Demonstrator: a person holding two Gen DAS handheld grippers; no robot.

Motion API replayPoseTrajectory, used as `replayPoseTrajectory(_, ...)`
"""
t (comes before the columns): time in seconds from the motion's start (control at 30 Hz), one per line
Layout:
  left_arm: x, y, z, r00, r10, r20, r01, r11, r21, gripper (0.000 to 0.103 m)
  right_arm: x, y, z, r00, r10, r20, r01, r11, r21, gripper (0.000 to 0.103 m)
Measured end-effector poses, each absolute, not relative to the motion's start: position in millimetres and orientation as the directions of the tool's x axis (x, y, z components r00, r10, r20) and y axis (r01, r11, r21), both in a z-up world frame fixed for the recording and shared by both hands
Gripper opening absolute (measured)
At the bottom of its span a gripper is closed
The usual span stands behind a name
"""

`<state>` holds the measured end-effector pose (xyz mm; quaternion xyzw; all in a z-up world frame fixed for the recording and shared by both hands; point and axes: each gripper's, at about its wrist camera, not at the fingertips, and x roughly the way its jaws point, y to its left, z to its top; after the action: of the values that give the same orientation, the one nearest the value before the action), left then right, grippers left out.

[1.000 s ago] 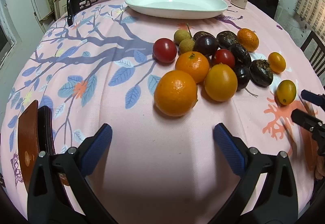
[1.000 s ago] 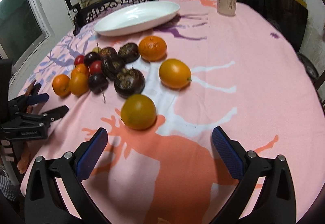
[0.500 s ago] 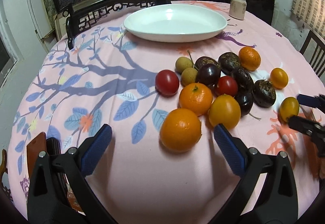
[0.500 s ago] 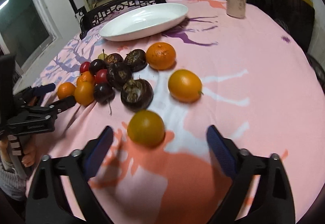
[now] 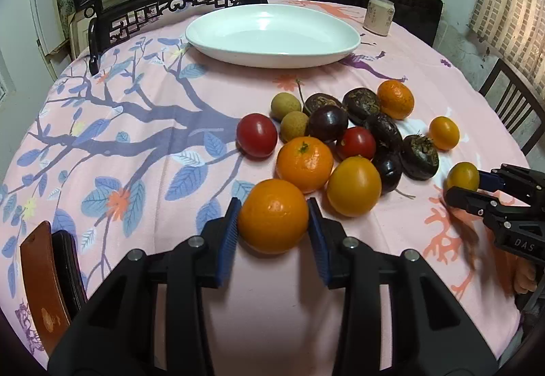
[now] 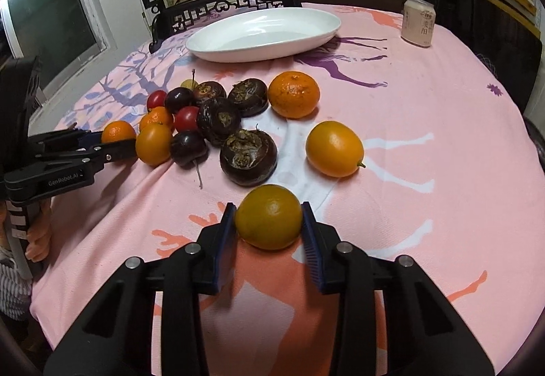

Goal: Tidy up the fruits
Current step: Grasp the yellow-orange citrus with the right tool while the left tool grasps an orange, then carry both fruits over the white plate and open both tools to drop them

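My left gripper (image 5: 272, 228) is shut on the nearest orange (image 5: 273, 215), which rests on the pink tablecloth. My right gripper (image 6: 269, 227) is shut on a small yellow-orange fruit (image 6: 269, 216), also on the cloth. Behind lies a pile of fruit: oranges (image 5: 304, 163), red tomatoes (image 5: 256, 135), dark water chestnuts (image 6: 248, 158), dark plums (image 5: 328, 122) and longans (image 5: 285, 106). An empty white oval plate (image 5: 272, 35) stands at the far side. The right gripper also shows in the left wrist view (image 5: 473, 186), the left one in the right wrist view (image 6: 112, 144).
A small pale jar (image 6: 418, 22) stands at the far right of the table. Dark carved chairs (image 5: 163, 11) stand behind the plate. A brown leather-like object (image 5: 41, 277) lies at the table's near left edge. Another chair (image 5: 511, 103) is at the right.
Both grippers moved forward and closed: the left onto the nearest orange, the right onto the small yellow-orange fruit. A second ago both were open and short of the fruit.
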<state>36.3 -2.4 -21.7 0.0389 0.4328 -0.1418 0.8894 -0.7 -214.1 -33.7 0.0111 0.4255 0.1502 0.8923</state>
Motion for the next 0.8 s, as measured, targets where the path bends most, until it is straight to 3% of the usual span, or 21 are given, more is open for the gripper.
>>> replayPoseTrajectory(0.17, 37, 1, 0, 0.634, -0.201, -0.747, 0.262, 0.964, -0.037, 0.039, -3, -215, -18, 0.62, 0.308, -0.722, -0.269, 0.947, 0.174, 0.038)
replayPoseTrajectory(0.4, 107, -10, 51, 0.7, -0.186, -0.689, 0.189, 0.979, -0.072, 0.039, 49, -205, 41, 0.7, 0.319, -0.64, -0.271, 0.947, 0.176, 0.038)
replayPoseTrajectory(0.8, 214, -30, 8, 0.619, -0.143, -0.772, 0.126, 0.989, -0.083, 0.041, 193, -182, 13, 0.653, 0.283, -0.702, -0.199, 0.959, 0.201, 0.038)
